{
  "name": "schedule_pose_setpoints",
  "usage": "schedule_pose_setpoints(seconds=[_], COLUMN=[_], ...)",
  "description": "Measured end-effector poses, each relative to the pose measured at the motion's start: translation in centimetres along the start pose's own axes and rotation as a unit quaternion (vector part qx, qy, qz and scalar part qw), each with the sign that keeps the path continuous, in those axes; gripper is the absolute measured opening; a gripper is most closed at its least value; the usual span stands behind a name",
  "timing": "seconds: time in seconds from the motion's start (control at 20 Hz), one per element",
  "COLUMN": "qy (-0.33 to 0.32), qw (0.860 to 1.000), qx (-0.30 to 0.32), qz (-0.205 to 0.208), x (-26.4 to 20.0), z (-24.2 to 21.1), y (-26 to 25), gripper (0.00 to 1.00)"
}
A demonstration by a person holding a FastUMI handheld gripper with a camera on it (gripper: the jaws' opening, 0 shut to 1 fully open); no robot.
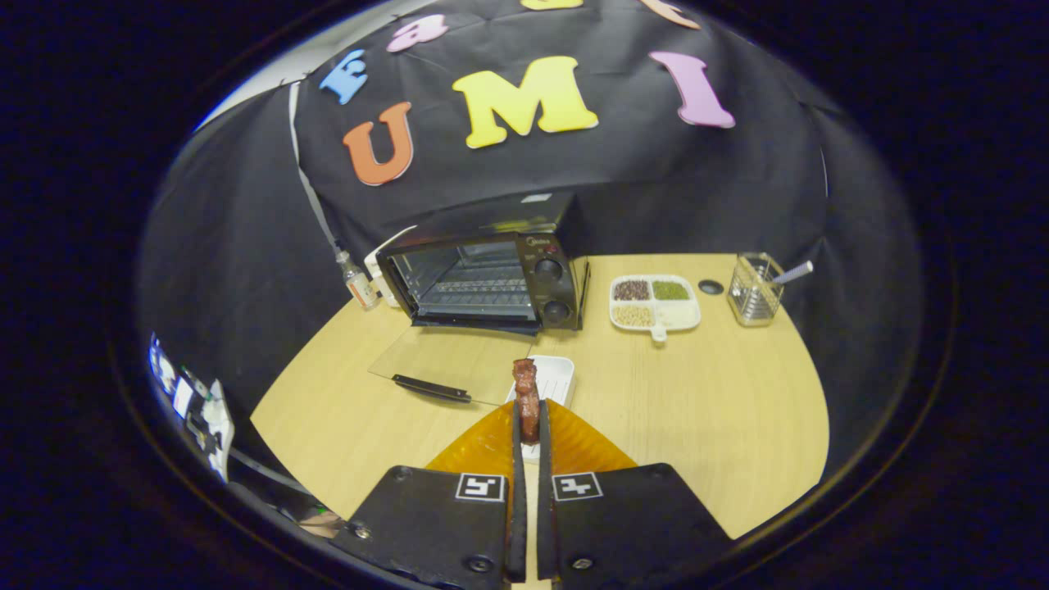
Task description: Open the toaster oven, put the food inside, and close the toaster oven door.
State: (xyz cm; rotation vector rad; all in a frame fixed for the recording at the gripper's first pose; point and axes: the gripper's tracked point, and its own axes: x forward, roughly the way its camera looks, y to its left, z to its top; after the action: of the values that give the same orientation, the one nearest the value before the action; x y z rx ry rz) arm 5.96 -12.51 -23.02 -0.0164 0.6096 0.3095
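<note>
Gripper (530, 426) clamped on reddish-brown meat strip (526, 397), over white ridged tray (556, 378).
Black toaster oven (488, 279) beyond; its glass door (442, 360) lies open on wooden table (697, 393); divided bean dish (654, 301) to its right.

Oven (492, 279) sits at the back of the table (721, 410), against the cloth wall, door (447, 360) dropped flat on the tabletop toward the gripper, handle (432, 388) at its near edge. Bottle (358, 283) stands just left of the oven. Right of the oven lies a divided dish (654, 305), then a small disc (710, 287), then a wire holder (755, 289) with a utensil in it, farthest right. Small tray (557, 378) lies just right of the door's near corner, ahead of the fingers. Gripper (529, 426) is nearest, fingers clamped on the food (526, 397), which stands upright between them, in front of the tray.
</note>
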Motion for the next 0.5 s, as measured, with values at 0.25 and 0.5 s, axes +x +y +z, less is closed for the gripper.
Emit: schedule_pose_setpoints(seconds=[0.25, 0.5], qy=[-0.073, -0.114], qw=[0.992, 0.982], qx=[-0.099, -0.144], qz=[-0.037, -0.049], x=[-0.3, 2.1], z=[1.8, 2.0], y=[4.9, 10.1], gripper=[0.08, 0.08])
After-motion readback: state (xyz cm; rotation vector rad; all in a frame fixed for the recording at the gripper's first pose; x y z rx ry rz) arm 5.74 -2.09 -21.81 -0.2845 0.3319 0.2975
